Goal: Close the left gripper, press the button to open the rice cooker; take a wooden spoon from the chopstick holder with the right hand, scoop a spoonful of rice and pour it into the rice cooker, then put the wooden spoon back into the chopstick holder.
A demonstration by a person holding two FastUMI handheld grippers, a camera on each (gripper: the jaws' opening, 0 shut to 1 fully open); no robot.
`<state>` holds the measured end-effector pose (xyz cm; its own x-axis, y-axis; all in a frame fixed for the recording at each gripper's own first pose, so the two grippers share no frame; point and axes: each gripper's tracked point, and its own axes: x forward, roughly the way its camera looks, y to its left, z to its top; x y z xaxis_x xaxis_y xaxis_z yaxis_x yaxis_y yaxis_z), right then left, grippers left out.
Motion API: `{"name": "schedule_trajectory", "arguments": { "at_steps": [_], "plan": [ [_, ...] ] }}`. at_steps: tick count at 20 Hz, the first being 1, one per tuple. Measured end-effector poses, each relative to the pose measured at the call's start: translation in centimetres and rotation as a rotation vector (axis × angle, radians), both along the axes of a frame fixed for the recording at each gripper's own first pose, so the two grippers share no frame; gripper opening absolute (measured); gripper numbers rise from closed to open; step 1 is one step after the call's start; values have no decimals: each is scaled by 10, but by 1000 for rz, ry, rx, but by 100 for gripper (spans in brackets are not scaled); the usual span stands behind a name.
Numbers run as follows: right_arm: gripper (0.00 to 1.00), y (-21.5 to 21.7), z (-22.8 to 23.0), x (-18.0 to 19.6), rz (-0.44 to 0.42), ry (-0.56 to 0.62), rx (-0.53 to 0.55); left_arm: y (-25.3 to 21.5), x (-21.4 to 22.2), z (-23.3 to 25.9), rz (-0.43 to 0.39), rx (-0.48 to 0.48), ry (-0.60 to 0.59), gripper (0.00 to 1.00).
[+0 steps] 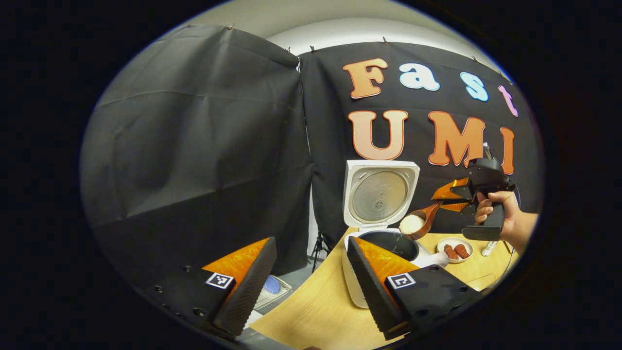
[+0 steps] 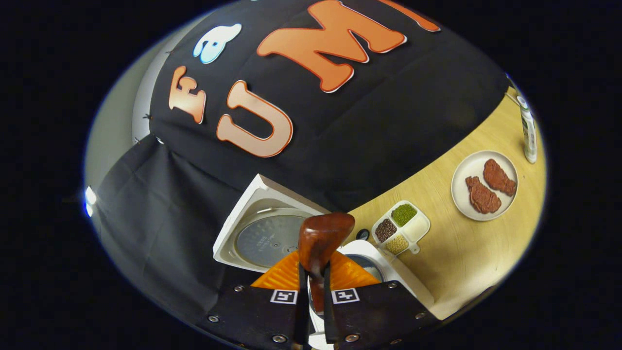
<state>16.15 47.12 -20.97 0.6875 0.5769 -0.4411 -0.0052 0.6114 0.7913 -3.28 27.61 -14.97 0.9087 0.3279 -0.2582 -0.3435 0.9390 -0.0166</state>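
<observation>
The wooden spoon [image 2: 323, 238] looks glossy, the table [image 2: 461, 253] pale matt wood grain, the rice cooker [image 1: 359, 287] smooth white plastic with a dull metal inner lid [image 1: 379, 195].

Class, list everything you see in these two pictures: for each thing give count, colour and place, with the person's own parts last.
rice cooker: one, white, lid open, on table
wooden spoon: one, brown, holding white rice above cooker
plate of meat: one, white, two reddish pieces, on table
divided dish: one, white, beans, near cooker
bottle: one, pale, table edge
table: one, light wood
left gripper: open, empty
right gripper: clamping spoon handle
hand: one, holding right gripper
</observation>
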Motion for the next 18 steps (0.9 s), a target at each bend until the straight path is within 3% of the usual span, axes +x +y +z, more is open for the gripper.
{"name": "schedule_trajectory", "arguments": {
  "at_steps": [10, 18],
  "plan": [
    [11, 15, 2, 23, 27, -113, -176, 17, 14, -22, 3, -69, 21, 100],
    [11, 23, 20, 24, 97, -235, -292, 25, 19, -26, 27, -87, 18, 99]
  ]
}}
